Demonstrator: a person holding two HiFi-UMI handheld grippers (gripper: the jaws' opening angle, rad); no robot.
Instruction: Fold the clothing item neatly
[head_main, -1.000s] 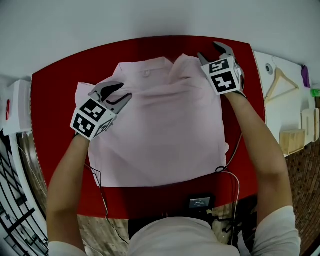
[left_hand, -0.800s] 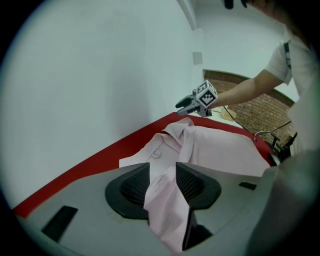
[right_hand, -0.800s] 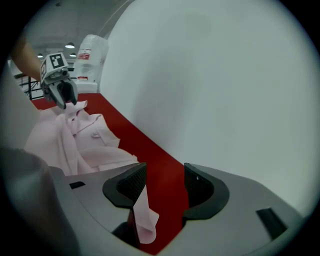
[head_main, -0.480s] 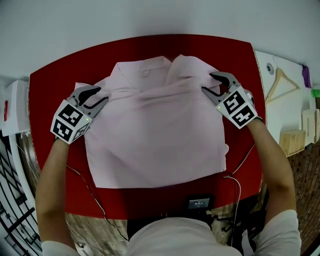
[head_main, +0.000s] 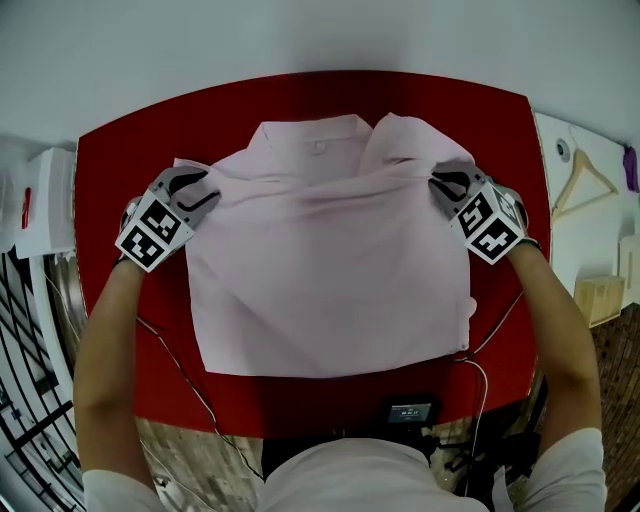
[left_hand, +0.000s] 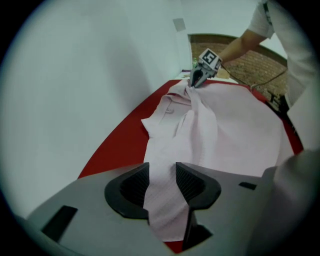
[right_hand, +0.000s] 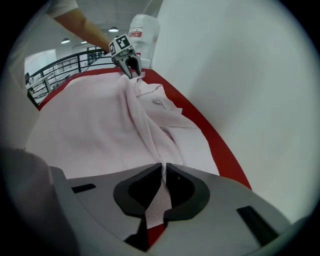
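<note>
Red table (head_main: 110, 160) is backed by a white wall (head_main: 300, 35). Shirt (head_main: 330, 270) is pinched in the right gripper (head_main: 446, 186), jaws just closed down on it (left gripper (head_main: 204, 189) is held wide around fabric).

Pale pink shirt (head_main: 330, 270); deep red tabletop (head_main: 125, 160); grey, black-padded left hand-held gripper (head_main: 208, 186) and right hand-held gripper (head_main: 440, 185); black-and-white squares on marker cubes (head_main: 153, 230).

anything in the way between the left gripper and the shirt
Nothing visible does. An edge of the pink shirt lies right between the left gripper's open fingers, with only the red table around it.
</note>
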